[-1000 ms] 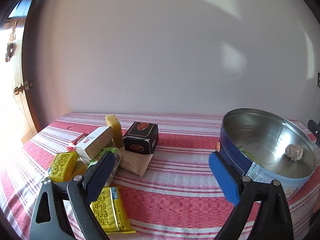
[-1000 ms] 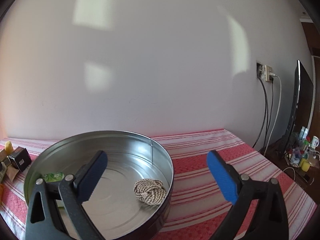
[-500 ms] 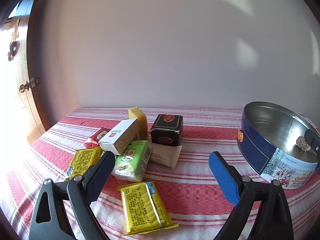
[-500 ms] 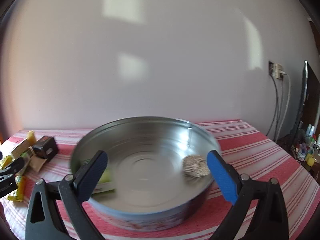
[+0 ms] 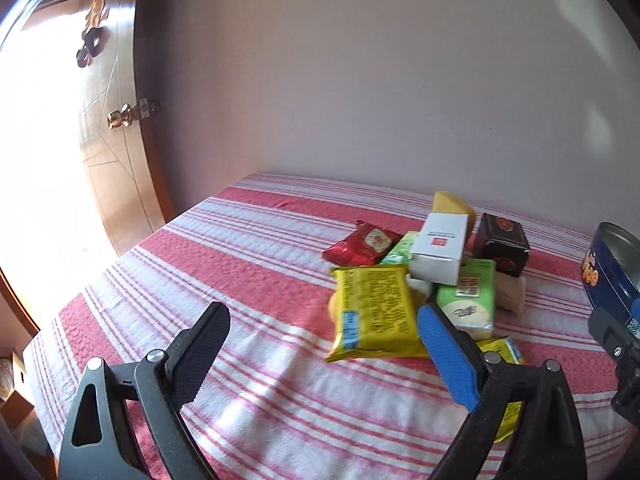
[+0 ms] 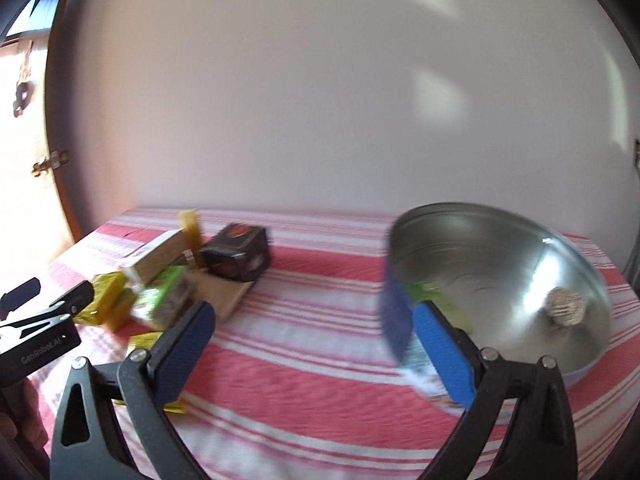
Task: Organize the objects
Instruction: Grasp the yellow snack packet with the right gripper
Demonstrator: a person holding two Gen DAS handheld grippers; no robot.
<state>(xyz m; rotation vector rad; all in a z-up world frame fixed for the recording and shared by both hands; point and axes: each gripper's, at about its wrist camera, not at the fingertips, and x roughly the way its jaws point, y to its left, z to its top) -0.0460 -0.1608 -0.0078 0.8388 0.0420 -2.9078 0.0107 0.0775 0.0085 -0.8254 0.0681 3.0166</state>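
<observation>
**Both grippers swung from the tin toward the pile**

While the round tin (image 6: pixel 500 280) had filled both views a second before, the left gripper (image 5: pixel 320 356) now faced the heap of packets well left of the tin — its jaws apart and empty, the yellow packet (image 5: pixel 372 312) nearest. The right gripper (image 6: pixel 316 344) had turned the same way, also spread wide, holding nothing. Judging by this, another pick was starting. Inside the tin lay a rope ball (image 6: pixel 566 306) and a green packet (image 6: pixel 424 294); the black box (image 5: pixel 502 248) and white box (image 5: pixel 440 252) waited outside — most sorting remained.
</observation>
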